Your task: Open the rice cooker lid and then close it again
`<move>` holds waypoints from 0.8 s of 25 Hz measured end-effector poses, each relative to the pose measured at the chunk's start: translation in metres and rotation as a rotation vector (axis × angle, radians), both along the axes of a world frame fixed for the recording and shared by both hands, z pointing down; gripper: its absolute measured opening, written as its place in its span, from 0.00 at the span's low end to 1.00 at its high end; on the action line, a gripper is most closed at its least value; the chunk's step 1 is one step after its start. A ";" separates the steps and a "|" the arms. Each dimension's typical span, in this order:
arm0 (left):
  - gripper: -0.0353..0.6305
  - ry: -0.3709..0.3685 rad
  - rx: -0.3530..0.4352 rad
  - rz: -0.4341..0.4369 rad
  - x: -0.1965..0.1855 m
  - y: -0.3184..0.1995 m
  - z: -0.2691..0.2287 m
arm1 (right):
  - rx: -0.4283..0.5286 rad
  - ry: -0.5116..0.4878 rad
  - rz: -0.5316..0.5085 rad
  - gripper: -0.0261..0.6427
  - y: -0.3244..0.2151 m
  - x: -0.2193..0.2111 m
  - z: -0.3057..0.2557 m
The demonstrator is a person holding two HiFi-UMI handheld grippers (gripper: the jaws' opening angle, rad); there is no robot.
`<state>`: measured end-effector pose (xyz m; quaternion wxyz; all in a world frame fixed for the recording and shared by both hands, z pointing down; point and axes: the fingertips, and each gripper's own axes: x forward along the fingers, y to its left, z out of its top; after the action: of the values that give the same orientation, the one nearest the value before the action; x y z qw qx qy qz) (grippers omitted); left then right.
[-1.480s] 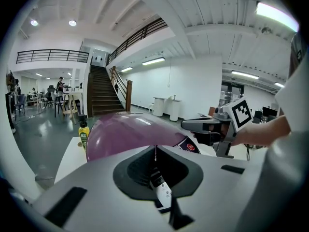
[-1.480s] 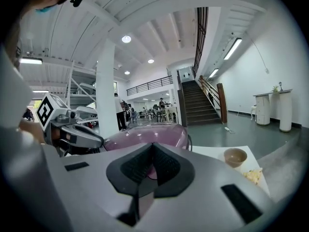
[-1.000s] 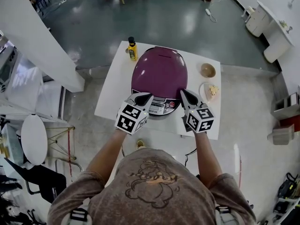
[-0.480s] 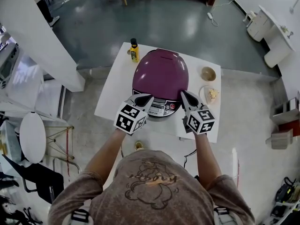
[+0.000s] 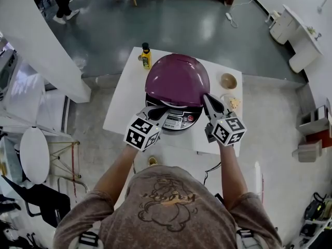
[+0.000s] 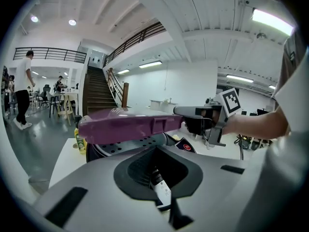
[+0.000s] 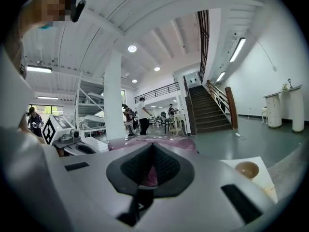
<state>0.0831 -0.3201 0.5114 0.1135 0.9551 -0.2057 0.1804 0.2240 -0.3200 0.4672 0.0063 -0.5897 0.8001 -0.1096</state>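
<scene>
From above, in the head view, a person stands at a white tabletop (image 5: 122, 102) with a gripper in each hand. The left gripper (image 5: 160, 109) has its jaws pressed together with nothing between them. Its tip sits at the front of the cooker (image 5: 174, 119), just left of the control panel; whether it touches is unclear. The right gripper (image 5: 207, 98) is also closed and empty, with its tip against the front right edge of the purple lid (image 5: 177, 79). The lid is raised a little, leaving a dark gap directly ahead of both grippers. Well beyond the left gripper stands a yellow bottle (image 5: 146, 56). Just right of the right gripper lies a plate (image 5: 231, 95) of food, and beyond it is a brown bowl (image 5: 228, 80).

From the left gripper view, the closed jaws fill the foreground, and the control panel shows through the hollow between them. Ahead, the lid is seen side-on, lifted clear of the pot rim. The right gripper reaches in from the right, its tip touching the lid's front lip.

From the right gripper view, the jaws meet at their tips with no object clamped. The lid lies just beyond them. The bowl sits ahead to the right, and the left gripper shows to the left.
</scene>
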 end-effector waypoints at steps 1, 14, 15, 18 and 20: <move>0.09 -0.007 0.000 0.010 0.001 0.000 0.000 | 0.001 0.003 -0.001 0.04 -0.002 0.001 -0.004; 0.09 0.003 -0.027 0.111 0.002 -0.011 -0.012 | 0.030 0.075 -0.007 0.04 -0.024 0.002 -0.042; 0.09 0.001 -0.031 0.120 0.004 -0.011 -0.013 | 0.026 0.085 -0.017 0.04 -0.026 0.002 -0.044; 0.09 0.007 -0.040 0.141 0.008 -0.012 -0.016 | 0.015 0.112 -0.046 0.04 -0.034 -0.001 -0.049; 0.09 0.009 -0.043 0.142 0.011 -0.012 -0.017 | 0.011 0.109 -0.065 0.04 -0.034 0.000 -0.050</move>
<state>0.0939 -0.3320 0.4945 0.1217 0.9655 -0.1330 0.1879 0.2236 -0.3542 0.4171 -0.0376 -0.5685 0.8186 -0.0731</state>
